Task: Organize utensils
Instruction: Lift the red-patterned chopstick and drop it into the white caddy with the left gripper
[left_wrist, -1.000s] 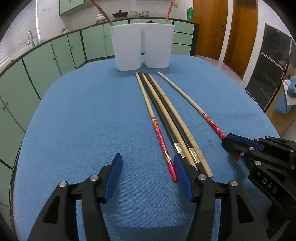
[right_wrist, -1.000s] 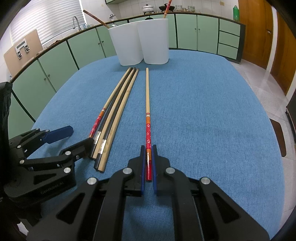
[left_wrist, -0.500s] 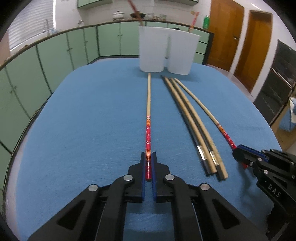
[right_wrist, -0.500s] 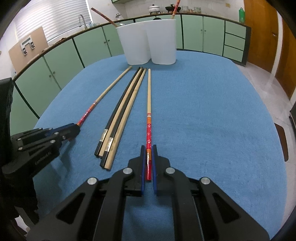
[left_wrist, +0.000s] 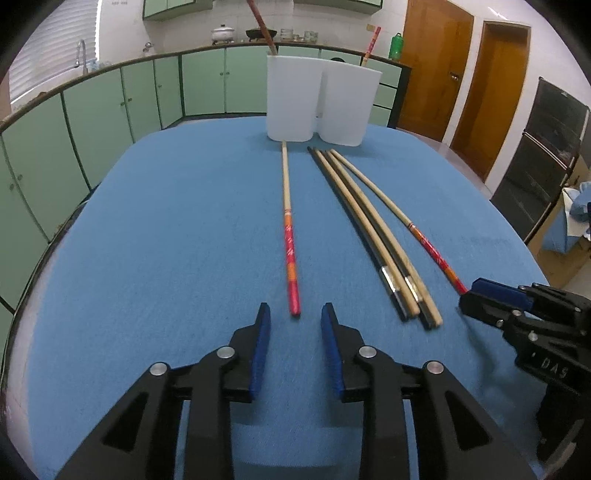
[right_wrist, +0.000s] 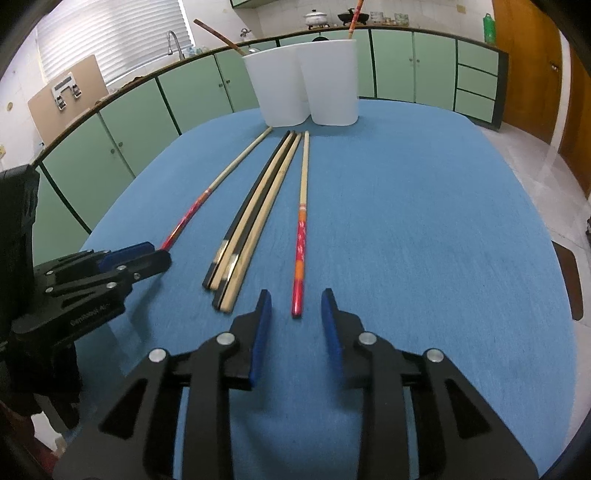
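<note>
Several long chopsticks lie lengthwise on a blue table. A red-handled chopstick (left_wrist: 289, 236) lies just ahead of my left gripper (left_wrist: 295, 317), which is open and empty. A second red-handled chopstick (right_wrist: 301, 236) lies just ahead of my right gripper (right_wrist: 295, 306), also open and empty. Between them lies a bundle of black and tan chopsticks (left_wrist: 373, 236), also in the right wrist view (right_wrist: 251, 221). Two white cups (left_wrist: 317, 105) stand at the far end, each holding a stick; they also show in the right wrist view (right_wrist: 306, 85).
The blue table (left_wrist: 166, 240) has rounded edges with green cabinets (left_wrist: 110, 107) behind and left. Wooden doors (left_wrist: 458, 77) and a dark oven unit (left_wrist: 543, 155) are to the right. My right gripper's body (left_wrist: 532, 332) shows in the left view.
Both grippers were shut on their red-handled chopsticks half a second ago; both have opened and drawn back slightly, leaving the chopsticks on the table.
</note>
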